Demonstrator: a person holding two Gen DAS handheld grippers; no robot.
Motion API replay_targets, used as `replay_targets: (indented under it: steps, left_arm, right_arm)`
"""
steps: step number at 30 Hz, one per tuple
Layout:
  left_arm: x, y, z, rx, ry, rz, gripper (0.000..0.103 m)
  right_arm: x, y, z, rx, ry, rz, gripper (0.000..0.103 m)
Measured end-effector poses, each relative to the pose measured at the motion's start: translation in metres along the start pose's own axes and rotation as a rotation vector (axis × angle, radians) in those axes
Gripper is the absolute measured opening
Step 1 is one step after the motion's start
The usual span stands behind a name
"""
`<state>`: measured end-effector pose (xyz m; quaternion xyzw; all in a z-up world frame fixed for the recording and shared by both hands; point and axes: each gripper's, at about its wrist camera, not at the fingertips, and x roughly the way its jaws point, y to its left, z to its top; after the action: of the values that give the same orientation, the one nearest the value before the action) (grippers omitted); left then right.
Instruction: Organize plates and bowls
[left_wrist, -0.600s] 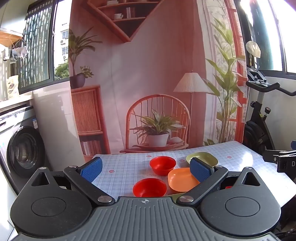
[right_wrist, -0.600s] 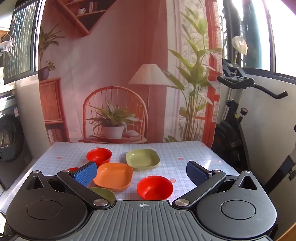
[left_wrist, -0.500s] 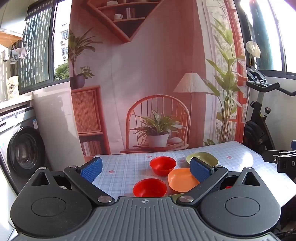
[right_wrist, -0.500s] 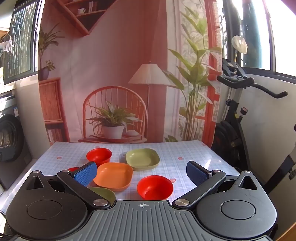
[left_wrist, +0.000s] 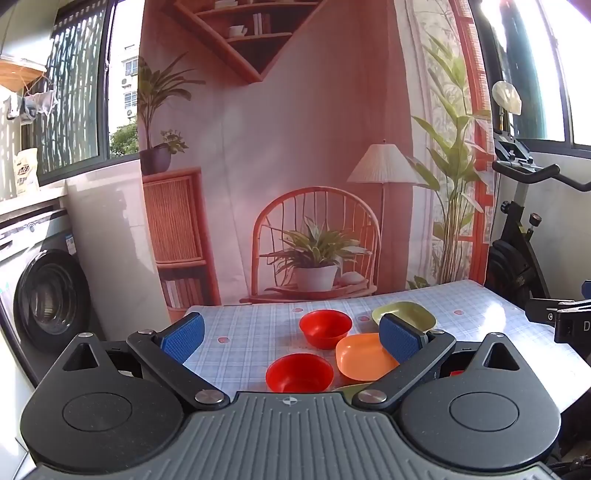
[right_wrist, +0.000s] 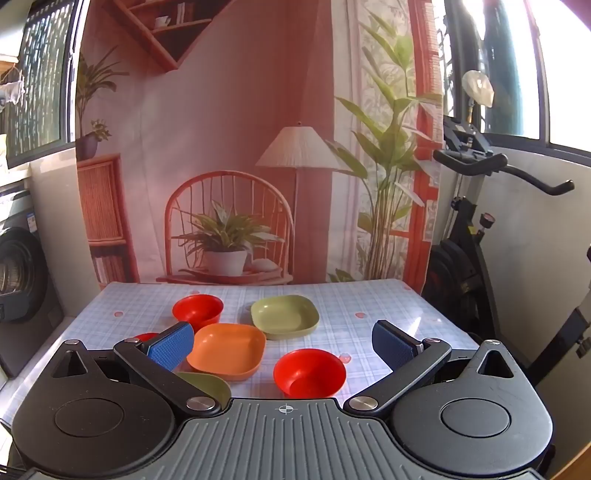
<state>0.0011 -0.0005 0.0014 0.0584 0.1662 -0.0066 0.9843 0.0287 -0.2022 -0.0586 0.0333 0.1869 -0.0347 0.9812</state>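
Both grippers, left (left_wrist: 291, 338) & right (right_wrist: 282, 341), gape empty w/ nearest red bowl (right_wrist: 309, 372) just ahead btwn right's fingers, orange plate (right_wrist: 227, 349) front-left; risk: bowl's sloped rim slipping on pinch.

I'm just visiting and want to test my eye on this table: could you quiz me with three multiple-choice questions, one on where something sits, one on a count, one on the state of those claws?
1. Where is the orange plate relative to the green plate in the right wrist view?
A. Nearer the camera and to its left
B. Stacked inside it
C. Behind it

2. How many red bowls show in the right wrist view?
A. One
B. Three
C. Five

3. What state is the right gripper in?
A. Shut on a bowl
B. Open, holding nothing
C. Shut on a plate

Answers: 1 A, the orange plate lies in front and left. 2 B, far bowl, near bowl, and one edge behind the finger. 3 B, pads stand wide apart.
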Motion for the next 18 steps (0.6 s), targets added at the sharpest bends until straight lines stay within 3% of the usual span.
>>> replay_targets:
  steps: [18]
  left_arm:
    - [-0.0004, -0.0007, -0.0002, -0.002, -0.009, 0.008, 0.102]
  right_arm:
    - [-0.0004, -0.0009, 0.0015, 0.004, -0.005, -0.007, 0.103]
